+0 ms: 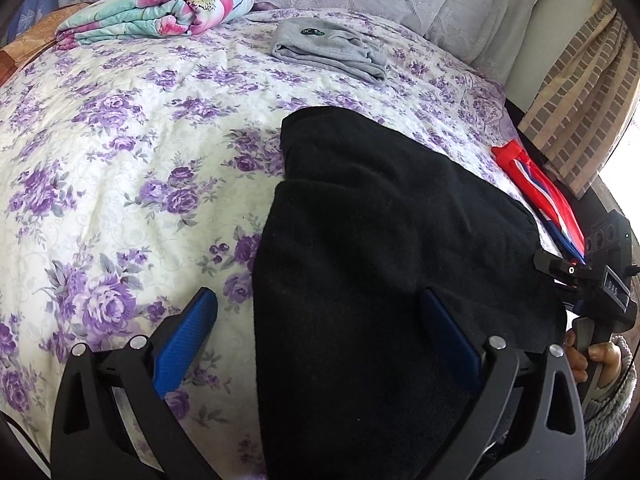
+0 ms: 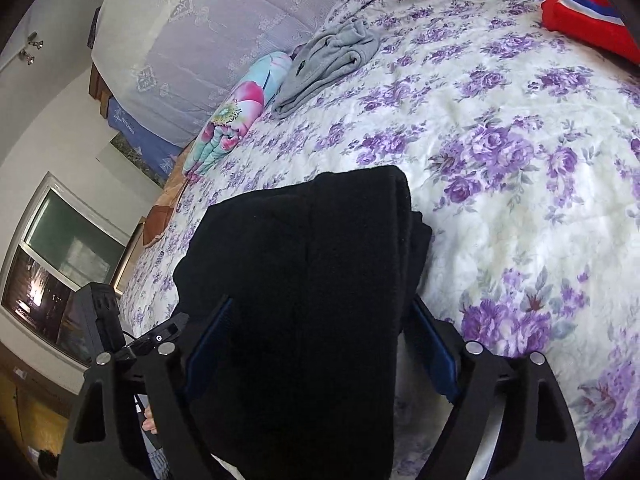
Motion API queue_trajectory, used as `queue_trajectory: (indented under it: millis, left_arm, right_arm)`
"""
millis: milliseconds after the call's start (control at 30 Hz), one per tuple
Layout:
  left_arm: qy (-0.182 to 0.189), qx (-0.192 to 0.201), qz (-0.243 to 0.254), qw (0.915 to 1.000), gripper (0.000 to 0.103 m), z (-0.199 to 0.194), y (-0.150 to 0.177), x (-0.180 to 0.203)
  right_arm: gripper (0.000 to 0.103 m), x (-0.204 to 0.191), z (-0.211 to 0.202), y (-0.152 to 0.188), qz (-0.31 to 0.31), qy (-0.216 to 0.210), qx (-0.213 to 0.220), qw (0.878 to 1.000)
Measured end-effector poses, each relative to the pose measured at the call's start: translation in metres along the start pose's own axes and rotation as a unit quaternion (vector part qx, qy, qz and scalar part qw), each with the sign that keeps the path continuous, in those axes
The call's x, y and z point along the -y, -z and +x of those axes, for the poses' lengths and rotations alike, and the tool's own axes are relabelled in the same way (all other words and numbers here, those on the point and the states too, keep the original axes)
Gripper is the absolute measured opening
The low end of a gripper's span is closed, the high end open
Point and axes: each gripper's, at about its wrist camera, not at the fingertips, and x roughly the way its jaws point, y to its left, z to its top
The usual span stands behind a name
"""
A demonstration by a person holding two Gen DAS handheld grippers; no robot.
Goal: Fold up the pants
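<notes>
While black pants [image 1: 384, 264] lie part-folded near bedspread [image 1: 120, 168] front edge, left gripper [image 1: 320, 332] is seen spread wide; right gripper [image 2: 320, 344] straddles fold, squeeze uncertain. Risk: layers slipping, fold undone.

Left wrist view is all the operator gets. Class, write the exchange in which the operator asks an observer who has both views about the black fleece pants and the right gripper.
Operator: Are the right gripper's jaws around the black fleece pants?
Observer: Yes. It straddles the folded end with its jaws open. A strip of purple-flowered sheet shows beside one blue pad.
Operator: Is there anything on the wall past the pink-and-turquoise folded quilt?
Observer: A framed glass window in the white wall.
</notes>
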Motion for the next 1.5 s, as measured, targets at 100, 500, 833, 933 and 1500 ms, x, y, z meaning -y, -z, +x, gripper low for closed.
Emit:
queue_trajectory:
  millis: [100, 500, 833, 933, 1500]
  left_arm:
    - [-0.007, 0.009, 0.000, 0.9999, 0.099, -0.001, 0.003, 0.002]
    - [0.046, 0.009, 0.003, 0.9989, 0.065, -0.006, 0.003, -0.002]
    - [0.088, 0.001, 0.006, 0.9961, 0.038, -0.010, 0.004, -0.002]
    - [0.099, 0.000, 0.007, 0.9951, 0.031, -0.012, 0.003, -0.005]
    - [0.118, -0.003, 0.014, 0.9929, 0.027, -0.010, 0.010, -0.010]
  right_arm:
    - [0.071, -0.003, 0.001, 0.003, -0.020, 0.012, 0.007, 1.000]
    - [0.062, 0.000, -0.002, 0.012, -0.041, 0.001, 0.031, 0.999]
    - [0.062, 0.000, -0.003, 0.014, -0.045, 0.001, 0.034, 0.998]
    - [0.062, 0.001, -0.003, 0.014, -0.045, 0.000, 0.036, 0.998]
    - [0.060, -0.002, -0.003, 0.017, -0.050, 0.007, 0.039, 0.998]
